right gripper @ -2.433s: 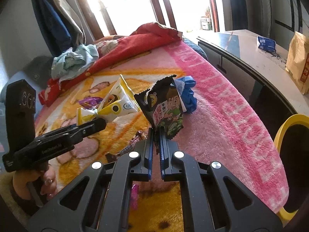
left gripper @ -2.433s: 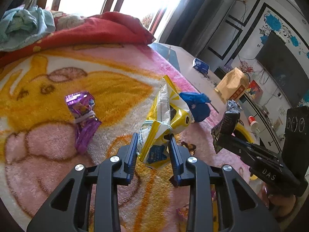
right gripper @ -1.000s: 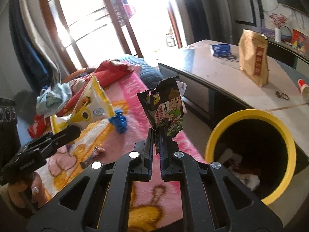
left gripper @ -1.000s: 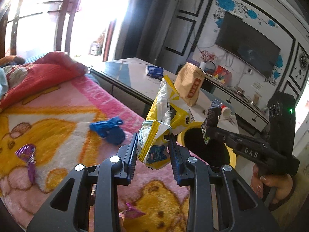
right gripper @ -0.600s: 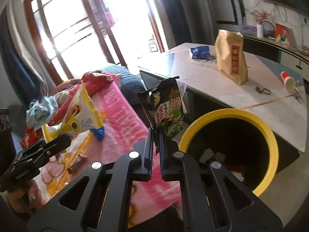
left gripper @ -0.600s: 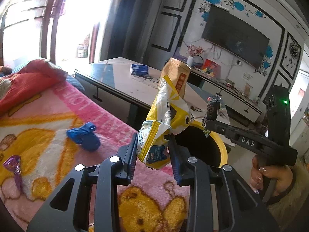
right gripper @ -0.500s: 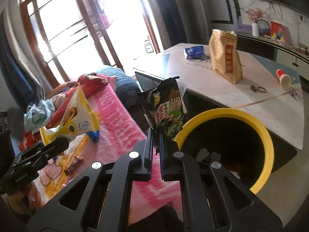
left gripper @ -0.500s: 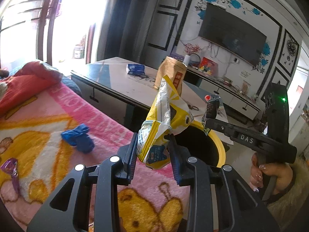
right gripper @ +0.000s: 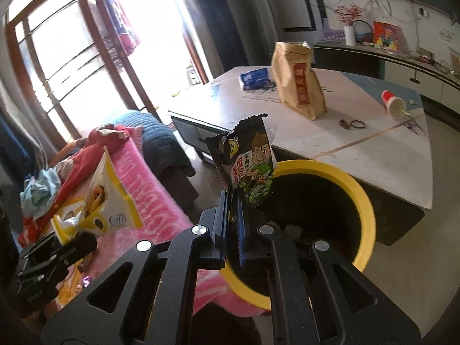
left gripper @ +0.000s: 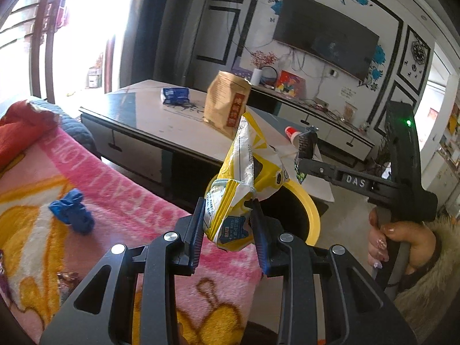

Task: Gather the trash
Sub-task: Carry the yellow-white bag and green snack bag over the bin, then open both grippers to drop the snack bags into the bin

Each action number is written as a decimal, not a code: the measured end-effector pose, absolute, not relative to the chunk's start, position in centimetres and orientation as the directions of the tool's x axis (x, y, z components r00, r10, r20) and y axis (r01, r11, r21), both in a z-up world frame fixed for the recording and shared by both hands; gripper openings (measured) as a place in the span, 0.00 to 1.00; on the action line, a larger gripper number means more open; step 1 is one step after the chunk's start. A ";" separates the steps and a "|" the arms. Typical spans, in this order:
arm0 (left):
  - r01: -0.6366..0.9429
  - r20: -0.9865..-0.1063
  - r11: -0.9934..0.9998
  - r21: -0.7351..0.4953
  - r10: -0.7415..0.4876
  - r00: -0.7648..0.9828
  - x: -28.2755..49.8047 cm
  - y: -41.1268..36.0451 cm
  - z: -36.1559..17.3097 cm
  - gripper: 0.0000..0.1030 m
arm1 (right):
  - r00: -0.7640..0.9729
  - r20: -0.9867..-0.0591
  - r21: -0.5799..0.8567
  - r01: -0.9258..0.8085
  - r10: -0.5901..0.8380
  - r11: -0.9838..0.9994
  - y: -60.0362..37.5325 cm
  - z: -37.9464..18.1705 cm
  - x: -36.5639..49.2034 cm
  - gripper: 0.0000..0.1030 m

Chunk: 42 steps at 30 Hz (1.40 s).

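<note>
Bin (right gripper: pixel 365 201) with a yellow rim stands between the pink blanket (left gripper: pixel 115 184) and the counter (right gripper: pixel 359 143); above its near rim the right tool (right gripper: pixel 231 224) pinches a dark snack wrapper (right gripper: pixel 247 164) (cartoon boy printed on it), and beside the bin the left tool (left gripper: pixel 227 227) clamps a crumpled yellow wrapper (left gripper: pixel 244 178)
</note>
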<state>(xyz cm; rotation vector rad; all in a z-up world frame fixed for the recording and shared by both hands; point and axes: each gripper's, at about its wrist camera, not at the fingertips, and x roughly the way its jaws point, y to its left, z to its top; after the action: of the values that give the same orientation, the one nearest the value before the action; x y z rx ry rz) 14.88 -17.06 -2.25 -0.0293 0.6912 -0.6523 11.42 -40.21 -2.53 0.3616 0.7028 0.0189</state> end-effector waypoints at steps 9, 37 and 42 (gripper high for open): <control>0.587 -0.606 0.778 -0.224 -0.583 0.541 15.5 -20.2 -3.6 0.28 | 0.753 -0.650 0.337 0.169 0.099 0.926 -42.4 -3.6 11.8 0.03; 0.592 -0.721 0.770 -0.237 -0.548 0.424 18.0 -25.6 -9.8 0.28 | 0.680 -0.730 0.329 0.275 0.059 0.903 -46.1 -8.1 13.1 0.03; 0.590 -0.744 0.771 -0.239 -0.536 0.400 18.7 -26.4 -10.8 0.29 | 0.666 -0.743 0.336 0.283 0.068 0.898 -46.5 -8.8 13.3 0.03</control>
<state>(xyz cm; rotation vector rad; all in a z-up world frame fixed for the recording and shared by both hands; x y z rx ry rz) 18.69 -26.38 -10.83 0.0659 0.9151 -0.7129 13.29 -46.46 -8.84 0.4517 0.8399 -0.1262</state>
